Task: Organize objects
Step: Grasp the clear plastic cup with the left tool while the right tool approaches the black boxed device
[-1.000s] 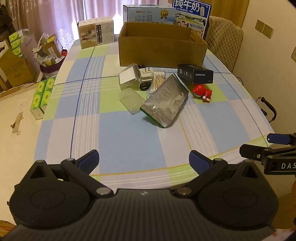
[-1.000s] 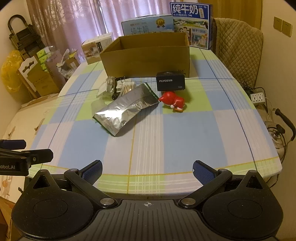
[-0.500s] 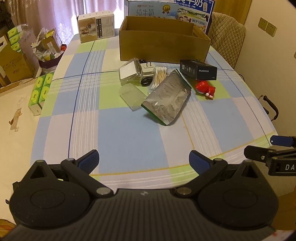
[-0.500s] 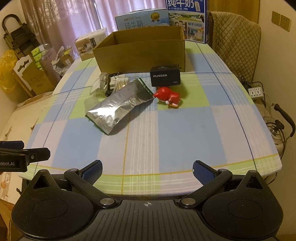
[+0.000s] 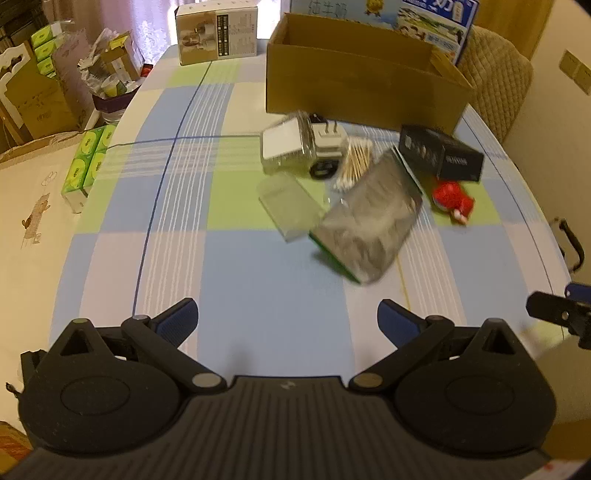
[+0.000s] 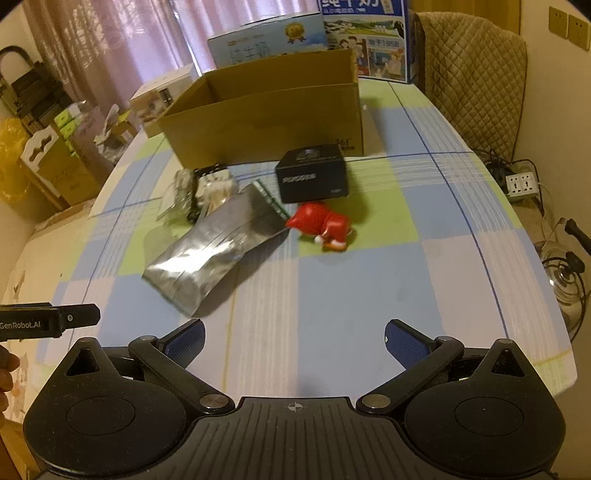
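Note:
A silver foil pouch (image 5: pixel 369 225) (image 6: pixel 218 251) lies mid-table. Beside it are a red toy figure (image 5: pixel 452 201) (image 6: pixel 323 225), a black box (image 5: pixel 441 153) (image 6: pixel 314 173), a clear plastic jar (image 5: pixel 286 147), a white plug adapter (image 5: pixel 328 142), cotton swabs (image 5: pixel 356 162) and a clear flat case (image 5: pixel 290 205). An open cardboard box (image 5: pixel 362 70) (image 6: pixel 269 110) stands behind them. My left gripper (image 5: pixel 288 321) is open and empty above the near table. My right gripper (image 6: pixel 295 339) is open and empty, short of the pouch and toy.
A checked cloth covers the table (image 5: pixel 221 258). Milk cartons (image 6: pixel 365 40) and a small white carton (image 5: pixel 216 33) stand at the back. A quilted chair (image 6: pixel 469 74) is at the far right. Green tissue packs (image 5: pixel 86 162) and bags sit left. A power strip (image 6: pixel 522 184) lies right.
Both grippers have moved forward over the table toward the objects, which now look larger and closer. Both stay open. No object has moved.

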{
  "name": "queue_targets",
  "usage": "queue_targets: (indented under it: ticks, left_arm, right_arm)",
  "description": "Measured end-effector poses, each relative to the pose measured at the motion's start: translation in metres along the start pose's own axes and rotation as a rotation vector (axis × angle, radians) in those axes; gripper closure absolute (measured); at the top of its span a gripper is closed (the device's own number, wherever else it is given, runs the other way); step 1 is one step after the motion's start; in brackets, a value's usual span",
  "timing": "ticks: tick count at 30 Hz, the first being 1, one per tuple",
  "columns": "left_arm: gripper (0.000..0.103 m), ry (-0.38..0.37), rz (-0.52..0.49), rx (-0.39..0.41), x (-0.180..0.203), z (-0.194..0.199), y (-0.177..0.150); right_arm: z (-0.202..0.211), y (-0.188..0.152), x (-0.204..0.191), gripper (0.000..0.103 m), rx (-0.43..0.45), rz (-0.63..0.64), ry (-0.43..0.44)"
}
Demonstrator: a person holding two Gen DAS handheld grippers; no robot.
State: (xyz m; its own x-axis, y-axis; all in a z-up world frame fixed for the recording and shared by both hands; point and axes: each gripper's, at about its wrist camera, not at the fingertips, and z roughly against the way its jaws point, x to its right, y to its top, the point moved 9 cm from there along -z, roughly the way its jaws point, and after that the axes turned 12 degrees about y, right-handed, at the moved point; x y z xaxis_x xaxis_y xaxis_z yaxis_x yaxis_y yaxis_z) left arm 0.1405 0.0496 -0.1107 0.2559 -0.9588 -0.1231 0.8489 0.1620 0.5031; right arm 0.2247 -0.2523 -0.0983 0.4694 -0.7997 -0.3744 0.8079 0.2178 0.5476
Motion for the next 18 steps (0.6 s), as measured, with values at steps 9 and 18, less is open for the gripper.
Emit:
queue_targets:
  ticks: [9, 18]
  left_arm:
    - [0.006, 0.006, 0.106, -0.067, 0.009, -0.052, 0.044]
    - [0.017, 0.022, 0.162, -0.120, 0.019, -0.105, 0.081]
  right_arm:
    - [-0.020, 0.039, 0.038, 0.002, 0.004, -0.012, 0.008]
    - [-0.031, 0.070, 0.080, 0.002, 0.014, -0.042, -0.012]
